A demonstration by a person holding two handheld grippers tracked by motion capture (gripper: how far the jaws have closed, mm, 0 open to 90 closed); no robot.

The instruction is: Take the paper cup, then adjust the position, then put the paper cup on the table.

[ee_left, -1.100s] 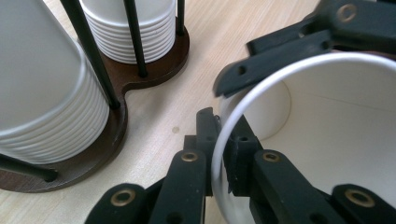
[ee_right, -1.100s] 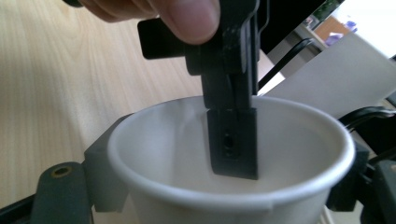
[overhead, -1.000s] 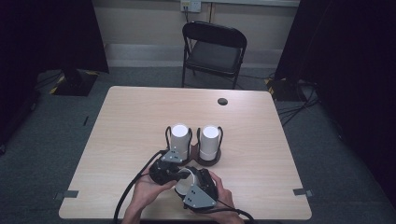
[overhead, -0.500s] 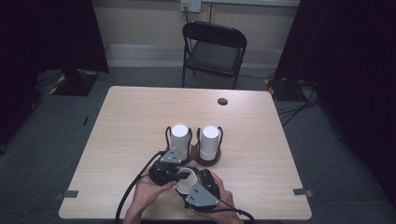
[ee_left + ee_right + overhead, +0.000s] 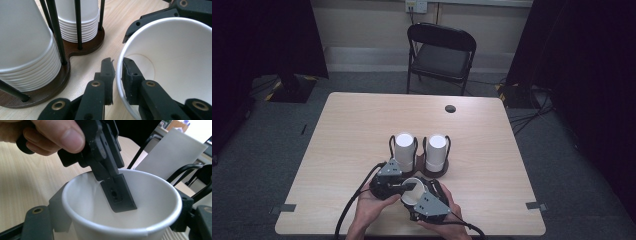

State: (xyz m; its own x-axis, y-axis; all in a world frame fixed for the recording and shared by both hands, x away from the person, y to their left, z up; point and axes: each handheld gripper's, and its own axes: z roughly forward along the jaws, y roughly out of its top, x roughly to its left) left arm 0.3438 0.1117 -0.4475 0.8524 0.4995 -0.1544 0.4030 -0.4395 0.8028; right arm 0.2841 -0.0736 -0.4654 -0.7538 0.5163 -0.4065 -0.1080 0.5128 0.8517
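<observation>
Pale wood table (image 5: 352,130); dark room; both tongs (image 5: 404,186) (image 5: 424,197) grip one paper cup (image 5: 413,192)

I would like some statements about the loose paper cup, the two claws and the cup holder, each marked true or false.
1. The left claw has one jaw inside the loose paper cup and one outside its wall. True.
2. The right claw grips the cup from outside, one jaw on each side. True.
3. The loose cup lies upside down on the table. False: it is held with its mouth open toward the high view.
4. The wooden cup holder carries three stacks of cups. False: it carries two stacks.
5. A folding chair stands beyond the table. True.
</observation>
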